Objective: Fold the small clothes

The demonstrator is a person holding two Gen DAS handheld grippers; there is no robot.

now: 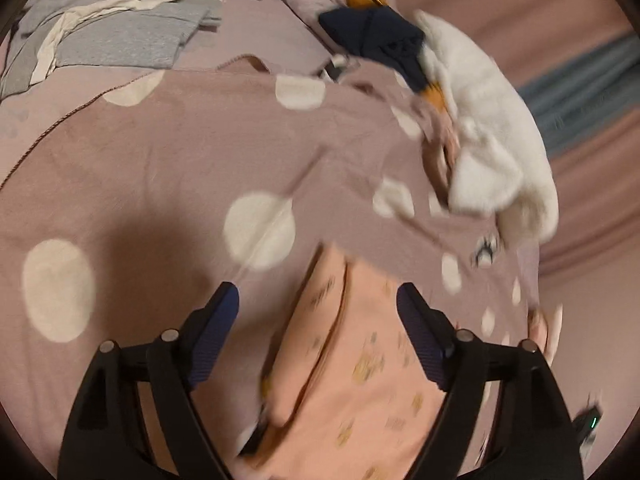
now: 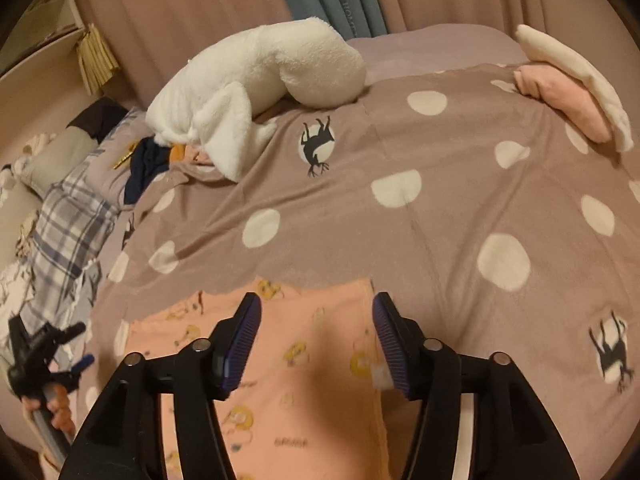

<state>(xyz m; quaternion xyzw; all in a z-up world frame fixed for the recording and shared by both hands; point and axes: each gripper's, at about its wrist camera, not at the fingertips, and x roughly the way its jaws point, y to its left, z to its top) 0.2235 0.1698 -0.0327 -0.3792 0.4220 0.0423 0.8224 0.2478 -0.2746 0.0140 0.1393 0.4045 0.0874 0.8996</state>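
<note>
A small peach-pink garment with yellow prints (image 2: pixel 304 364) lies folded on a mauve polka-dot blanket (image 2: pixel 400 208). My right gripper (image 2: pixel 316 320) is open just above its far edge, empty. In the left wrist view the same garment (image 1: pixel 352 360) lies below my left gripper (image 1: pixel 318 304), which is open and empty; that view is motion-blurred. The left gripper also shows at the lower left of the right wrist view (image 2: pixel 76 344).
A white plush toy (image 2: pixel 256 92) with a navy cloth (image 2: pixel 148 164) lies at the blanket's far left. A folded pink item and a cream item (image 2: pixel 568 92) sit at the far right. Grey folded clothes (image 1: pixel 120 36) and plaid fabric (image 2: pixel 68 224) lie beside the blanket.
</note>
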